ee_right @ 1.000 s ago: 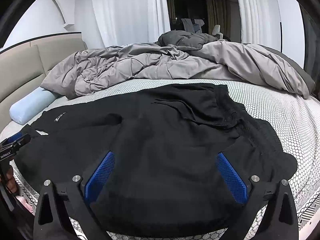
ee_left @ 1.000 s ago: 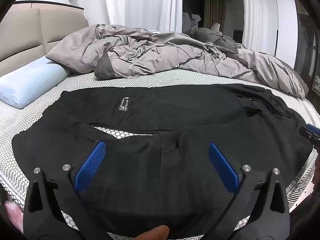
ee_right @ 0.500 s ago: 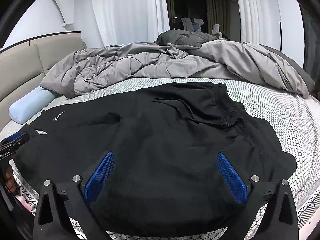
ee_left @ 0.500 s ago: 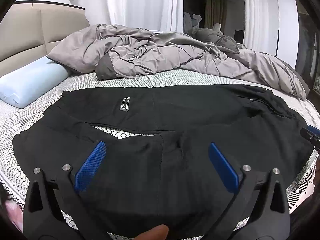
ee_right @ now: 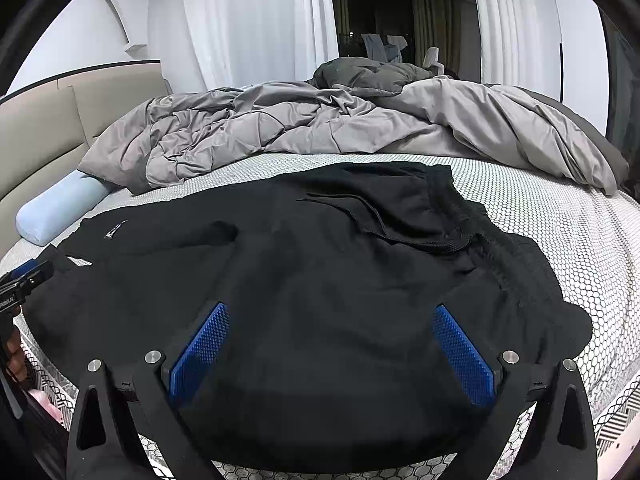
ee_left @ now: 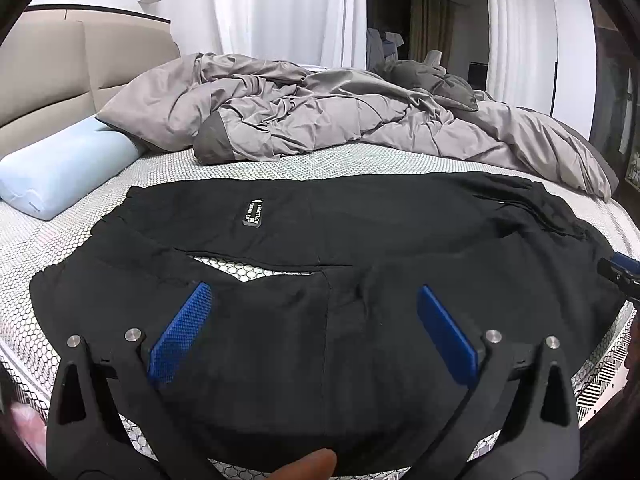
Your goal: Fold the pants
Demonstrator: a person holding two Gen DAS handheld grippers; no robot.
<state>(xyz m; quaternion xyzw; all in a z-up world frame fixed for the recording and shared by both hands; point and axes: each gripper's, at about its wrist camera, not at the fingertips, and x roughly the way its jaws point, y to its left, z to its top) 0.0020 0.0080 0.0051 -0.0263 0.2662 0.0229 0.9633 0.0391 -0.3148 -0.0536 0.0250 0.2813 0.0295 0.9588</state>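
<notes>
Left gripper (ee_left: 312, 332) agape — black pants (ee_left: 360, 232) spread just ahead.

We saw a small patch (ee_left: 253, 212) with white lettering on the black pants (ee_left: 360, 216), toward their pillow-side end; print too small to read. White lettering on the left gripper (ee_right: 16, 292) body at the right wrist view's left edge; unreadable too.

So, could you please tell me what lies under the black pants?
The black pants lie on a hexagon-patterned mattress cover, which shows through the gap between the legs. Anything else beneath is covered by the fabric.
</notes>
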